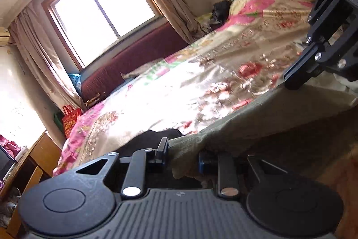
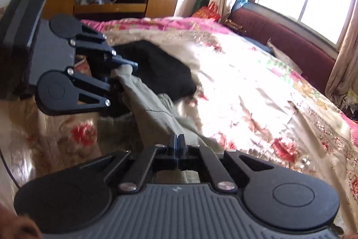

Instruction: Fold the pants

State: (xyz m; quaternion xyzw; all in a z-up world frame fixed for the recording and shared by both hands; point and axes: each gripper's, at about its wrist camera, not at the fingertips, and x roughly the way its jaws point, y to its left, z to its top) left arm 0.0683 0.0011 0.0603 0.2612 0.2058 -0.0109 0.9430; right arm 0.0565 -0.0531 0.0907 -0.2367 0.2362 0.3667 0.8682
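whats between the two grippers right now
A taut span of the olive-green fabric pants runs from the left gripper to the right gripper, clearest in the right wrist view.

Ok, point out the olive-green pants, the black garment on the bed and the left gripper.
olive-green pants point(image 2: 152, 104): right wrist view, stretched leg.
black garment point(image 2: 161, 64): right wrist view, its middle.
left gripper point(image 2: 125, 73): right wrist view, between fingertips.

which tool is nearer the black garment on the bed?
Left. The left tool, shut on the olive pants, sits beside the black garment; the right tool grips them farther away.
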